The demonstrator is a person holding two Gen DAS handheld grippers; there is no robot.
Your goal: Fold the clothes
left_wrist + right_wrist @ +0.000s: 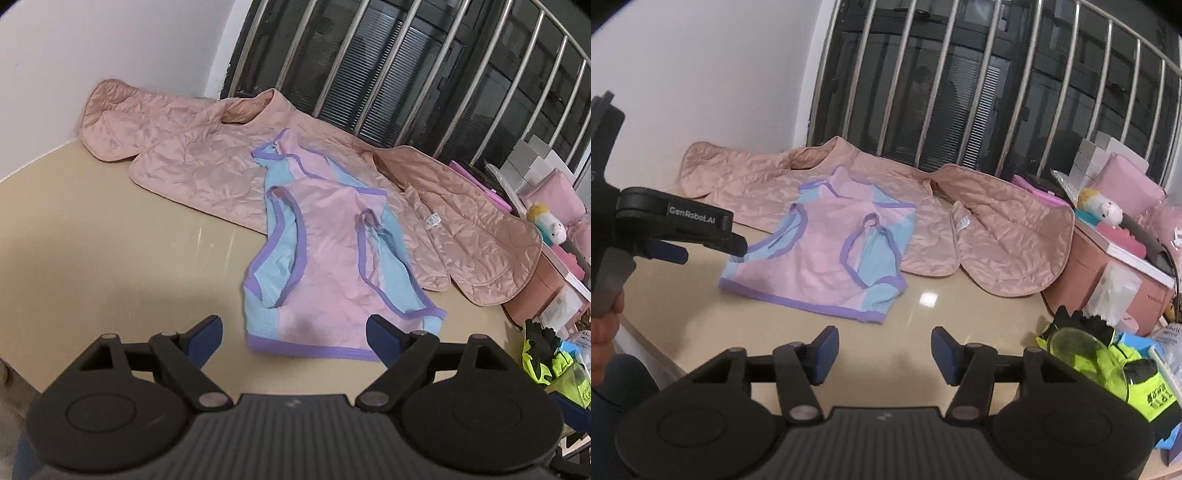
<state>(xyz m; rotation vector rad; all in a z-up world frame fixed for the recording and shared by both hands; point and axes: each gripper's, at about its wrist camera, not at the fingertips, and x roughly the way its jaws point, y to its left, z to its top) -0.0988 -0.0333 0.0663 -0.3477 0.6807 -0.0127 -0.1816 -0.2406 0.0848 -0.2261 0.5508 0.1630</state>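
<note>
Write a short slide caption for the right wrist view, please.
Open right gripper above table, facing small pink-and-blue vest lying partly on quilted jacket.

Dim indoor light, a small glare spot on the glossy table [929,297], soft blur, fisheye-bent edges.

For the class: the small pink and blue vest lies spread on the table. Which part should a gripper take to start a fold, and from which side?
Probably the purple hem band of the vest, at its near corners. It lies nearest both open grippers, left and right, flat on the bare table, so come from the near edge, low. The vest's far end overlaps the quilted jacket.
</note>
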